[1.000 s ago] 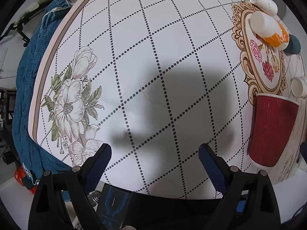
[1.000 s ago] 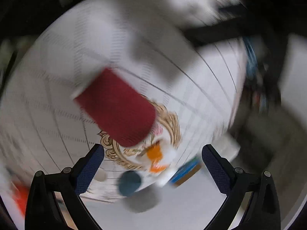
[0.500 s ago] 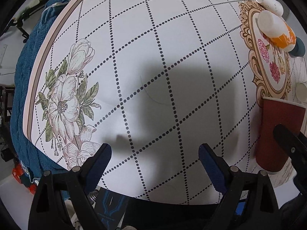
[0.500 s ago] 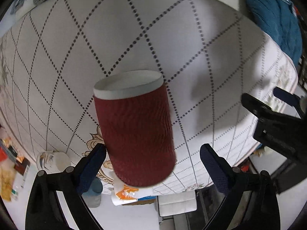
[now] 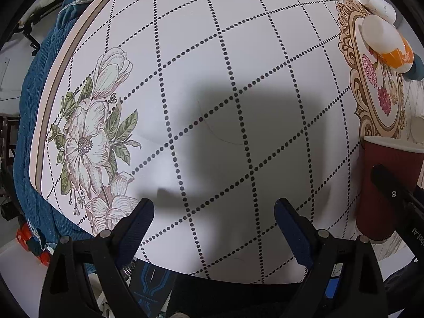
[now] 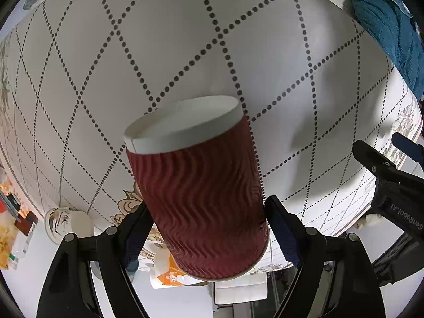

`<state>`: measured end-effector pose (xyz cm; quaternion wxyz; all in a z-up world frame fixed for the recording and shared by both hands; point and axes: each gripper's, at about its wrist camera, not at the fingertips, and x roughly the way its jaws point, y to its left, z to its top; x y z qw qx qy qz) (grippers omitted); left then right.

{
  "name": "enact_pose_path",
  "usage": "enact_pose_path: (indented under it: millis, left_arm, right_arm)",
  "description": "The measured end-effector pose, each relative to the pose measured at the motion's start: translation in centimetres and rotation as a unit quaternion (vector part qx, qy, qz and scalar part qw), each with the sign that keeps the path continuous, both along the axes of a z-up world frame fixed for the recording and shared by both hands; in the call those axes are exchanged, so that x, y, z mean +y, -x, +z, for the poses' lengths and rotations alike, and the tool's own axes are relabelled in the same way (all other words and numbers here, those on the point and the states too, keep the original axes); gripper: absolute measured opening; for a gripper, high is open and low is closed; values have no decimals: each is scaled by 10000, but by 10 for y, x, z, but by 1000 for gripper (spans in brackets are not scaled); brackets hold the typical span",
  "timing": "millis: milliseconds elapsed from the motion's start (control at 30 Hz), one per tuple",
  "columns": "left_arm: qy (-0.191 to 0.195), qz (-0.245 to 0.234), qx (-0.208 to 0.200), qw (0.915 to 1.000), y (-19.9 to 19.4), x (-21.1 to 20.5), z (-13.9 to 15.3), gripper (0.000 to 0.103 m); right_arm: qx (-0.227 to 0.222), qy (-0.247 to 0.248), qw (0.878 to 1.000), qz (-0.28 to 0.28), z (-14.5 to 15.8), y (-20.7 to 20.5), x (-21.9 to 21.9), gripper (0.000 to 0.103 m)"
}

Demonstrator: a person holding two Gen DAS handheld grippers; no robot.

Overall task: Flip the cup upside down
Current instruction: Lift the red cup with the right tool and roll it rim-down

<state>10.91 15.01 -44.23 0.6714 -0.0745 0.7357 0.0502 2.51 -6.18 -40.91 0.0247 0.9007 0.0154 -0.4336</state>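
Across the bench (image 5: 238,53), a white cloth with dotted diamond lines carries a red ripple-walled paper cup (image 6: 204,201), standing near the ornate printed frame beside a white and orange bottle (image 5: 384,39). Right claw (image 6: 206,228) brackets the cup's lower wall, pads touching or just beside the sleeve; a firm hold cannot be confirmed. Left claw (image 5: 212,228) hangs wide open over bare cloth, holding nothing. Judgement: cup is light, thin and easily crushed; corrugation aids grip. Take it mid-wall with modest pressure, avoiding the rim.
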Motion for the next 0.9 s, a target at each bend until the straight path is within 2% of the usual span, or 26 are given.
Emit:
enact_pose_path:
  millis: [300,533,633,767,833,900]
  left_arm:
    - [39,31,24,10000,3,6,1,93]
    - [45,79,55,9999,15,8,-1,93]
    - [103,100,41,9999,19,10,1,93]
    - [83,99,23,9999,22,14,5,93]
    - [59,90,7,9999,24,16,6,93]
    - [48,83,-4,10000,24,19,8,93]
  right_arm:
    - [59,-34,9999,159,-6,20,-4,84]
    - [63,-54,9997,-228,-5,21,8,82]
    - [13,-135,9972,-734,-4,20,21,82]
    - [-55,-291,9843,-1741,-1,14,42,82]
    - [-110,-379,9729,-2280,0,9,51,82]
    - [-159,-443,9546,-2943,1,1,61,82]
